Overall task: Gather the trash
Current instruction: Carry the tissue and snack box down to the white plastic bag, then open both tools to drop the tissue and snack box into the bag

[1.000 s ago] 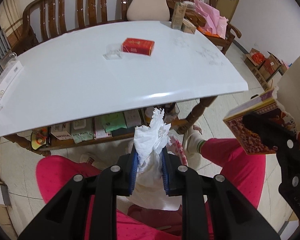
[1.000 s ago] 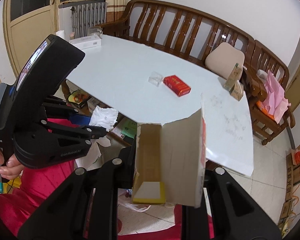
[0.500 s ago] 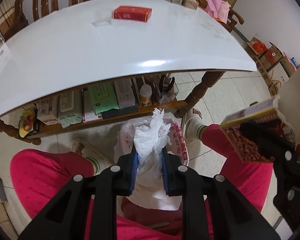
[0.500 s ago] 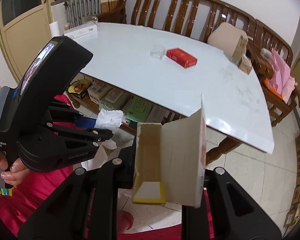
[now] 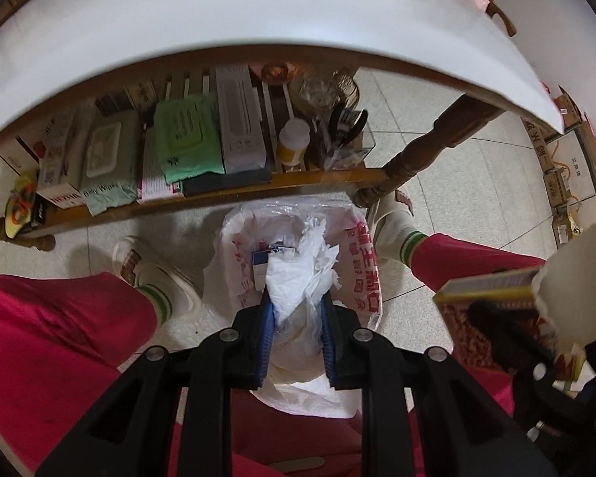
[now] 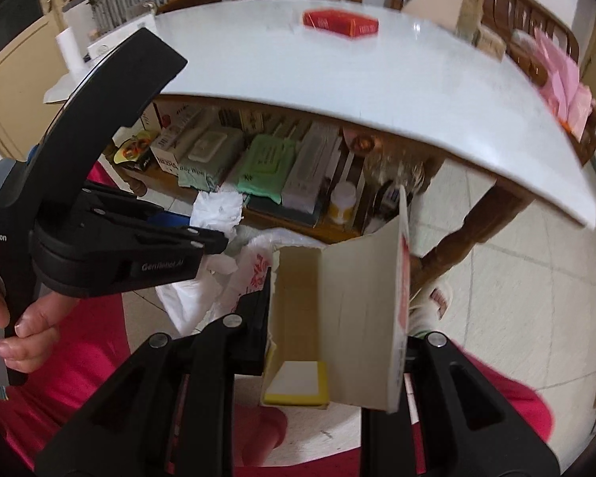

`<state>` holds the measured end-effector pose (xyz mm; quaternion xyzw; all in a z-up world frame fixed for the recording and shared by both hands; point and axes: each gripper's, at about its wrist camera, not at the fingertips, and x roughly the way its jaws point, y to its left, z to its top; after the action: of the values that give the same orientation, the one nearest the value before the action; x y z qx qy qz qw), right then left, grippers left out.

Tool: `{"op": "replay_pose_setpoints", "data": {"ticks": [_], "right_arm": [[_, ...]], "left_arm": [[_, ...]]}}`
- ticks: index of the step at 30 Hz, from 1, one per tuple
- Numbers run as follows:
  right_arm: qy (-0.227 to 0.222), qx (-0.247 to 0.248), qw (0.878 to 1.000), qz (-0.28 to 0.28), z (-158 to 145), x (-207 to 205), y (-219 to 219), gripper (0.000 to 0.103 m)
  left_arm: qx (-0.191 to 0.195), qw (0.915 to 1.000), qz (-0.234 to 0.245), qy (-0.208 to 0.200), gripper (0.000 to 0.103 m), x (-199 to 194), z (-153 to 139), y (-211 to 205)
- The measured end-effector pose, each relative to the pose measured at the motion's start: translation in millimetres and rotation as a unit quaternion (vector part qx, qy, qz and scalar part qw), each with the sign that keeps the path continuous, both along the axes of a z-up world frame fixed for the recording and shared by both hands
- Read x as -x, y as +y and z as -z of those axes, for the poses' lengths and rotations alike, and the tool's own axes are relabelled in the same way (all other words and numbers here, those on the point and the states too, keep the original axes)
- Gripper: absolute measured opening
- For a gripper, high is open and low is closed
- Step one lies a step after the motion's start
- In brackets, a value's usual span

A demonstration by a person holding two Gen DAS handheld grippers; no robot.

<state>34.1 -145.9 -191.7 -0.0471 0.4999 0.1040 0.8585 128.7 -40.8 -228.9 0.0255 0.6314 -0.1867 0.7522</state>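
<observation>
My left gripper [image 5: 297,310] is shut on a crumpled white tissue [image 5: 302,278] and holds it just above the open white plastic trash bag [image 5: 361,278] on the floor between the person's legs. The tissue [image 6: 216,210] and bag [image 6: 254,262] also show in the right wrist view, with the left gripper [image 6: 214,244] at the left. My right gripper [image 6: 333,318] is shut on a torn open cardboard box [image 6: 337,310], held to the right of the bag; the box also shows in the left wrist view [image 5: 508,310].
A white table [image 6: 377,67] stands ahead with a red packet [image 6: 339,24] on it. Its wooden lower shelf [image 5: 218,190] holds wipes, boxes and a bottle. The person's red-trousered legs [image 5: 59,326] flank the bag. Cardboard boxes [image 5: 556,183] stand at the right.
Both grippers have dropped lower and tilted down toward the floor. The tissue now hangs over the bag's opening, and the box has come lower beside it.
</observation>
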Motion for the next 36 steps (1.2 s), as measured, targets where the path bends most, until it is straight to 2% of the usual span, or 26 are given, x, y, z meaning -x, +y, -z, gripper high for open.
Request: {"op": "replay_pose_setpoints", "data": {"ticks": [15, 23, 27, 36], "right_arm": [[0.087, -0.029, 0.995, 0.048, 102.0, -14.8, -4.4, 0.020], [0.122, -0.048, 0.988, 0.077, 137.1, -24.9, -10.1, 0.020], [0.132, -0.034, 0.988, 0.074, 151.7, -27.7, -5.3, 0.020], [0.162, -0.052, 0.982, 0.076, 179.9, -42.1, -2.5, 0.020]], "left_arm": [[-0.031, 0.9975, -0.019, 0.060, 0.021, -28.7, 77.8, -15.4], [-0.036, 0.9940, -0.025, 0.100, 0.021, -43.4, 115.8, -20.1], [-0.034, 0.9924, -0.030, 0.115, 0.021, -50.9, 129.6, -19.8], [-0.031, 0.9866, -0.048, 0.153, 0.021, -69.7, 162.7, -18.3]]}}
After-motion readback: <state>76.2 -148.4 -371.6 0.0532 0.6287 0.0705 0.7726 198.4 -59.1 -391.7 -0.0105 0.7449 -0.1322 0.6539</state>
